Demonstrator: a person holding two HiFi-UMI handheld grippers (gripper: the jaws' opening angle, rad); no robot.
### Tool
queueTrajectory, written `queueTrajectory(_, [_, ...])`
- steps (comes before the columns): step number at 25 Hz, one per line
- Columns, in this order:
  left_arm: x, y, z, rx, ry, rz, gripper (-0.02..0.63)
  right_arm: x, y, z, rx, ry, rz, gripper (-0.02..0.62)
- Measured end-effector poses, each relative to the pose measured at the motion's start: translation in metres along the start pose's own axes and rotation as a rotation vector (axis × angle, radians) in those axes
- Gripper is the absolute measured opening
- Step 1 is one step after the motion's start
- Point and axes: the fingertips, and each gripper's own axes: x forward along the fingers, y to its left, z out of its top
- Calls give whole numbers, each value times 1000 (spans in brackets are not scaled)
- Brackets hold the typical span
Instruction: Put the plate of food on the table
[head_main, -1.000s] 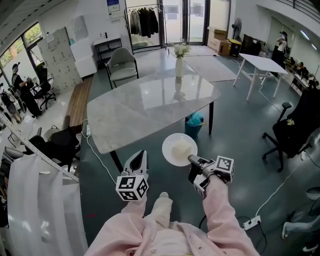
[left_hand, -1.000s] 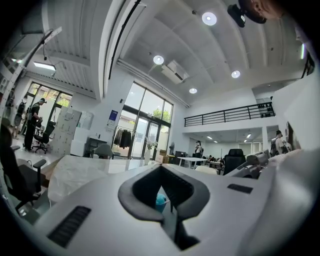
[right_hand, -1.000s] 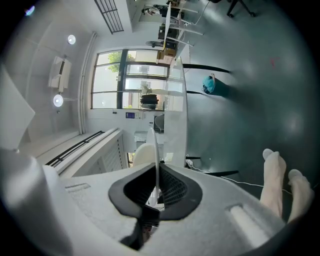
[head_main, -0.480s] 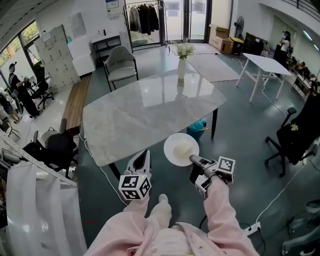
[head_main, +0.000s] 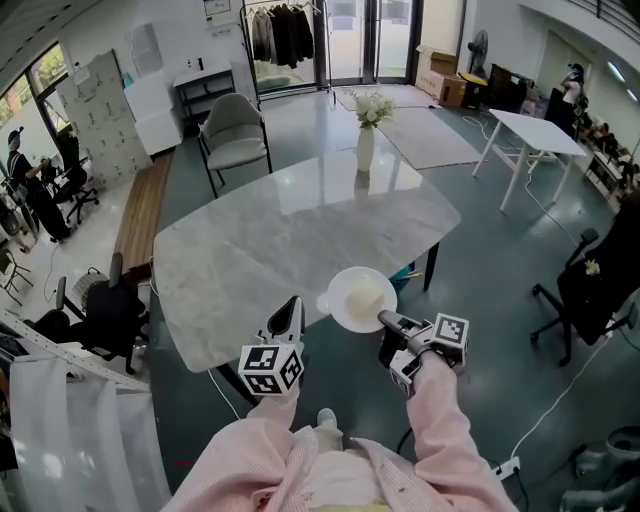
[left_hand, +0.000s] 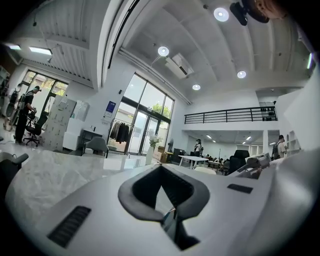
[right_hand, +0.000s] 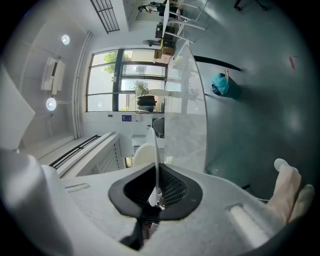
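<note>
A white plate with a mound of pale food hangs level in the air, just over the near edge of the marble table. My right gripper is shut on the plate's near rim. In the right gripper view the plate shows edge-on between the jaws of the right gripper. My left gripper is held beside it to the left, at the table's near edge, shut with nothing in it. The left gripper view looks low across the table top.
A white vase of flowers stands at the table's far end, with a grey chair behind it. A teal bin sits under the table. A white table and black office chairs stand to the right.
I have moved forward to the table. The plate, earlier over the floor short of the table, now overlaps its near edge. Both grippers keep their hold and spacing.
</note>
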Motion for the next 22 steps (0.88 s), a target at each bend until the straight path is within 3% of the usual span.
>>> queueTrajectory(9, [60, 30, 1, -20, 25, -17, -2, 54, 0, 40, 13, -6, 1, 15])
queueTrajectory(22, [133, 82, -2, -81, 59, 57, -2, 135, -1, 99, 26, 54, -27, 15])
